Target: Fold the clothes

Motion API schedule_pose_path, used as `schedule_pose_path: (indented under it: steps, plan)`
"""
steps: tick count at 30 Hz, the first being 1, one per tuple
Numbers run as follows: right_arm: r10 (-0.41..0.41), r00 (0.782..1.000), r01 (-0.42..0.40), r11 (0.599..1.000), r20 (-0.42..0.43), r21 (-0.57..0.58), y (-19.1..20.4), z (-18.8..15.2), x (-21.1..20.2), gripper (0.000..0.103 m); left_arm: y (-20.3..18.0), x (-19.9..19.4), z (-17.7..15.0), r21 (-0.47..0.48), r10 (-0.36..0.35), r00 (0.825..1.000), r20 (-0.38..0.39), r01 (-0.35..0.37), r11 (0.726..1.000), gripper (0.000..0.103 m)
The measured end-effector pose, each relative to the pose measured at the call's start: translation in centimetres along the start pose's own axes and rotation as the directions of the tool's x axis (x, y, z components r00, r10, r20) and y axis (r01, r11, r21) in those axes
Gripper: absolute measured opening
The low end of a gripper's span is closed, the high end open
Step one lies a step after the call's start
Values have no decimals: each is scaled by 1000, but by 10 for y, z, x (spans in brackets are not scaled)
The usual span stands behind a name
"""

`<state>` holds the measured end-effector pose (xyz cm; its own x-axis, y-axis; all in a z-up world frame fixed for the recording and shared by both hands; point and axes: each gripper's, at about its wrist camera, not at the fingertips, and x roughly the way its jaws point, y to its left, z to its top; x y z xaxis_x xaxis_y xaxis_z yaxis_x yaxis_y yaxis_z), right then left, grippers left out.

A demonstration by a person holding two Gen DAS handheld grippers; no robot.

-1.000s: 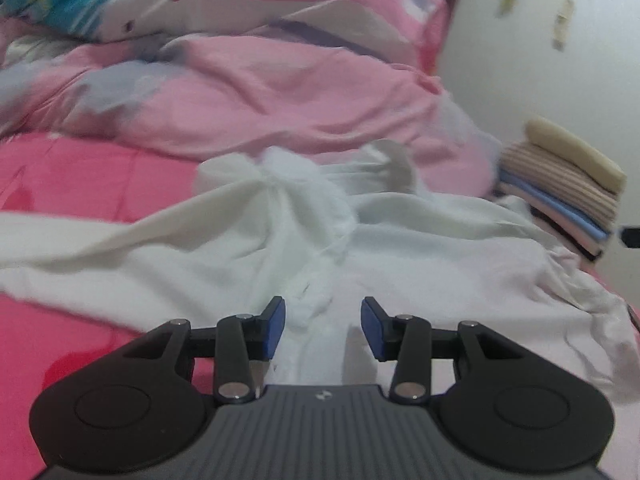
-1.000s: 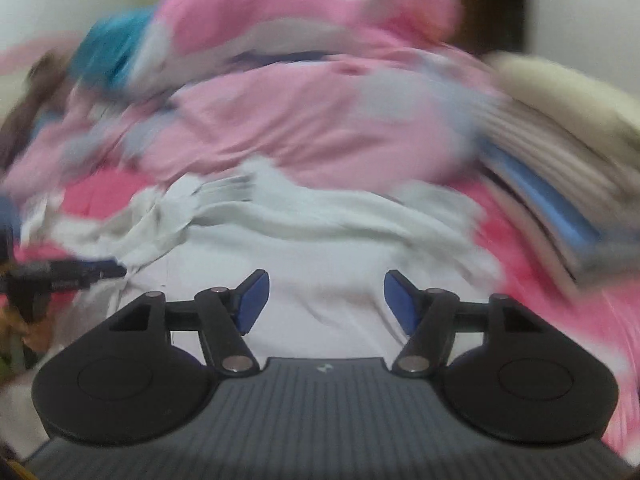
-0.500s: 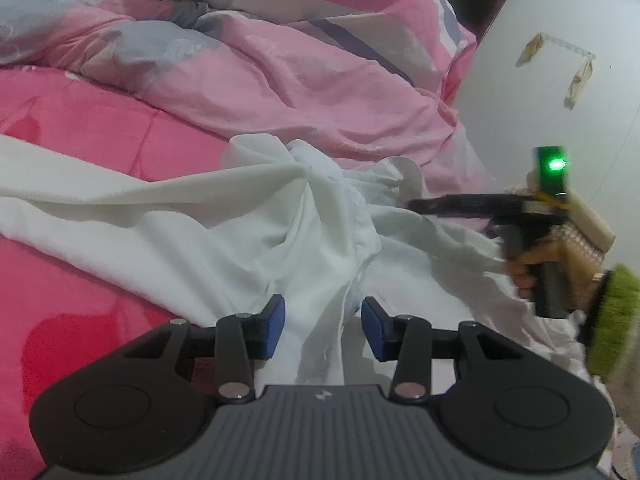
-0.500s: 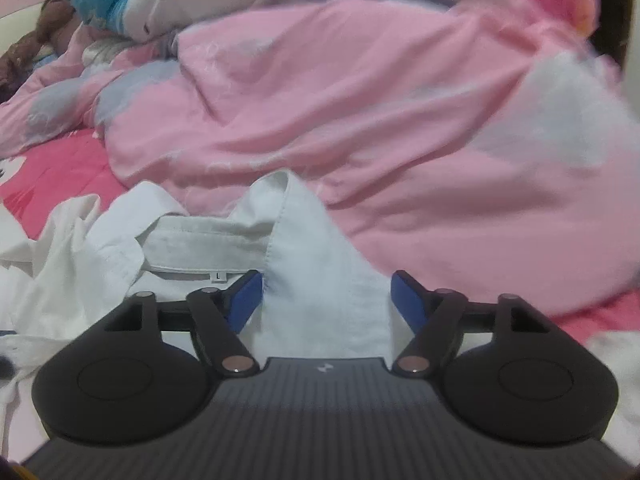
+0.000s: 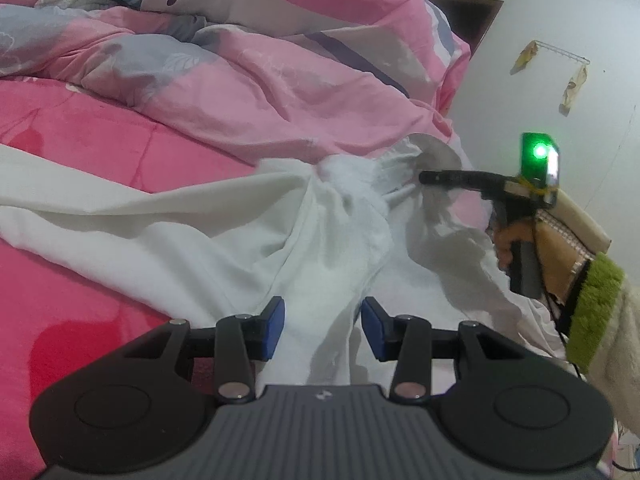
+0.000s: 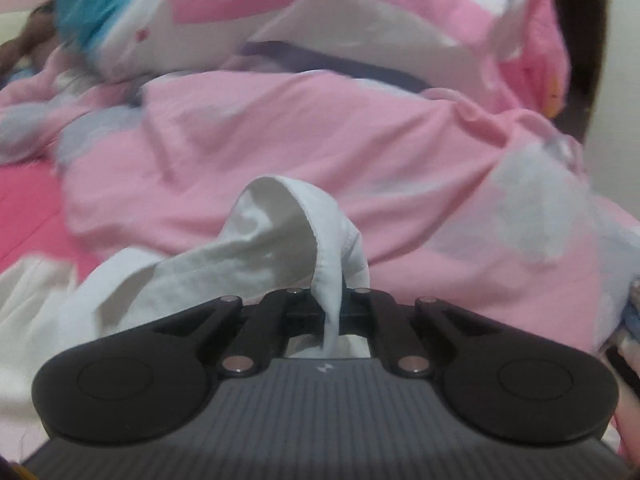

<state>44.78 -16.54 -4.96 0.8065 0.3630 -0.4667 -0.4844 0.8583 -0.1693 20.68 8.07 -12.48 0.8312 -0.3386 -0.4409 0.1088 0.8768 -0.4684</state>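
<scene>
A crumpled white shirt lies across the pink bed sheet. My left gripper hovers open just above a bunched fold of it, blue pads on either side of the cloth without pinching. In the left wrist view the right gripper reaches in from the right, its tips at the shirt's raised collar end. The right wrist view shows my right gripper shut on a lifted edge of the white shirt, which loops up over the jaws.
A heaped pink and grey duvet fills the far side of the bed. A white wall with a small hook rail stands at the right. A person's hand in a cream and green sleeve holds the right gripper.
My right gripper went from open above the collar to shut on the shirt's edge, lifting it. My left gripper stayed open and drew slightly closer over the bunched fold.
</scene>
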Motion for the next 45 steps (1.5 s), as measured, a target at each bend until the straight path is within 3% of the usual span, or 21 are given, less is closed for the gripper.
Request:
schedule_pose_path:
  steps: [4, 7, 9, 11, 12, 14, 19, 21, 22, 23, 25, 27, 28, 31, 34, 37, 41, 45]
  plan:
    - [-82, 995, 81, 997, -49, -16, -1, -12, 37, 1, 2, 1, 0, -7, -5, 1000, -5, 4, 1000, 44]
    - [-108, 991, 102, 992, -74, -76, 2, -11, 35, 5, 3, 1, 0, -13, -8, 1000, -10, 8, 1000, 44]
    - [-125, 988, 114, 986, -88, -121, 3, -9, 31, 18, 4, 0, 0, -15, -10, 1000, -11, 10, 1000, 44]
    - [-147, 985, 130, 976, -87, -176, 4, -7, 21, 83, 3, -1, 0, -15, -11, 1000, -9, 11, 1000, 44]
    - [-154, 985, 135, 969, -77, -206, 1, -6, 8, 91, 3, -1, 0, -14, -12, 1000, -6, 12, 1000, 44]
    - [-157, 986, 137, 956, -60, -261, -5, -4, -19, 94, 3, -3, 1, -14, -14, 1000, 1, 14, 1000, 45]
    - [25, 986, -49, 988, -167, -144, 13, -12, -38, 95, 0, -8, 2, -5, -12, 1000, 28, 12, 1000, 46]
    - [107, 973, -126, 988, -206, -84, 21, -16, -45, 94, -2, -11, 2, 5, -14, 999, 45, 13, 1000, 46]
    - [148, 963, -163, 985, -224, -52, 25, -18, -48, 88, -3, -12, 2, 9, -15, 998, 53, 14, 1000, 46]
    - [189, 952, -200, 980, -240, -20, 29, -20, -51, 72, -4, -14, 2, 14, -16, 998, 62, 15, 1000, 46]
    - [272, 924, -269, 962, -268, 45, 37, -23, -57, 49, -6, -17, 2, 24, -18, 997, 78, 16, 1000, 47]
    - [321, 902, -308, 947, -288, 91, 45, -27, -51, 34, -8, -19, 2, 33, -20, 995, 95, 17, 999, 48]
    - [314, 902, -300, 949, -296, 94, 49, -27, -35, 25, -9, -21, 2, 38, -22, 994, 103, 18, 999, 48]
    - [294, 901, -276, 956, -318, 102, 61, -30, 12, 17, -9, -21, 2, 43, -28, 994, 110, 23, 999, 49]
    - [205, 936, -156, 970, -287, 184, 42, -16, 57, 0, -5, -18, 2, 24, -38, 995, 96, 36, 999, 49]
    - [215, 941, -133, 946, -262, 297, 27, -11, 84, 0, -1, -17, 1, 11, -49, 995, 92, 48, 999, 49]
    - [187, 956, -113, 945, -226, 306, 30, -13, 84, 0, -1, -17, 0, 13, -57, 994, 91, 56, 998, 49]
    - [173, 955, -91, 944, -241, 317, 24, -8, 63, 0, 0, -16, 0, 9, -56, 995, 81, 55, 998, 50]
